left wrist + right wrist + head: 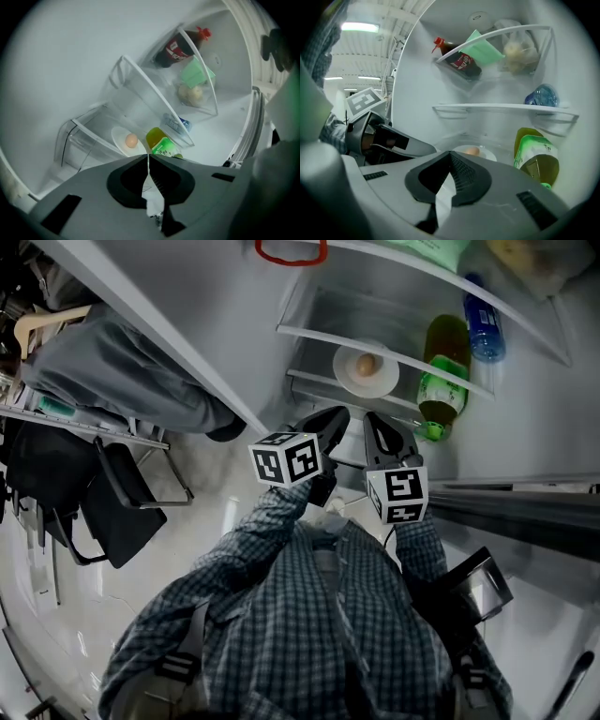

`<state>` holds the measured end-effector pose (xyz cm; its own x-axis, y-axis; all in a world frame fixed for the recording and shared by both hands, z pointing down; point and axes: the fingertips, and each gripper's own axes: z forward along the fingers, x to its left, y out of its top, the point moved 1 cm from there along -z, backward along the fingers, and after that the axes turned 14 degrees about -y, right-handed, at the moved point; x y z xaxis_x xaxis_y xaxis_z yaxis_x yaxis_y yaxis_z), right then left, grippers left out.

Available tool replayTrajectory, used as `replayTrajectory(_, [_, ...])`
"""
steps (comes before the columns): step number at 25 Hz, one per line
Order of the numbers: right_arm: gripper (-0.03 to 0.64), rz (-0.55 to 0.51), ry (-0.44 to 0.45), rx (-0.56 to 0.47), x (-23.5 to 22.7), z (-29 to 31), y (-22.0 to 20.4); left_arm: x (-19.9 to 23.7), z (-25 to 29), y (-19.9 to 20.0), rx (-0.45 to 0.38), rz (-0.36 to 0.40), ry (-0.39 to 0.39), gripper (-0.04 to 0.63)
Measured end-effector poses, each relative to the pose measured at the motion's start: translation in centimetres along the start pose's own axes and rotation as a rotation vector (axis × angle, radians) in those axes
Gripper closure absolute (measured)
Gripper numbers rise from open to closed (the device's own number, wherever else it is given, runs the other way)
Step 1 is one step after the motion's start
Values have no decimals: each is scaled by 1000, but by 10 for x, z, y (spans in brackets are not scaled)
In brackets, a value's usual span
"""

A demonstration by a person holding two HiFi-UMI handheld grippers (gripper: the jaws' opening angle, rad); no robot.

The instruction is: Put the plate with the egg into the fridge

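Left tongs (336, 416) are pinched shut with nothing in them, hanging just outside the open fridge. Right tongs (375, 420) sit right beside them, same deal, closed up and empty. The plate (349, 374) with the egg (367, 364) on it is on a clear fridge shelf (319, 334), with a green bottle (442, 381) just to its right and a blue-labelled bottle (483, 322) one shelf up.

You wore a long-sleeved, blue-grey checked shirt (309, 615) under dark buckled straps (185, 664). Your left gripper (337, 414) and right gripper (373, 420) were grey and black, each bearing a white cube (286, 457) printed with black square markers.
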<state>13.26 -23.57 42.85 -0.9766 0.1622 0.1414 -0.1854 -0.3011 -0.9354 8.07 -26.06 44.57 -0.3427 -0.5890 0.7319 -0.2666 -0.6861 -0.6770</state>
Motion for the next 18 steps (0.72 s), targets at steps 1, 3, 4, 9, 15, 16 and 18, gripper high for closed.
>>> replayTrajectory(1, [611,11,-1,1,-1,-1,0,-3,0,-1,12,31,5,577])
replayTrajectory(3, [611,41,-6,4,-2,-4,0,-7,-1,-3,33,86,12,577])
replayTrajectory(4, [611,56,-8,4,-3,-6,0,-9,-2,-4,46,117,15,577])
replayTrajectory(9, [611,76,-6,-8,3,-11,3,-20,-6,-8,110,273,20,577])
replayTrajectory(15, [611,116,-2,-20,10,-17,8,-27,-11,-15,133,341,25,577])
replayTrajectory(16, [611,115,-1,-23,12,-18,9,-29,-11,-16,142,355,24,577])
replayTrajectory(18, [611,118,3,-25,14,-19,10,-33,-10,-20,168,398,17,577])
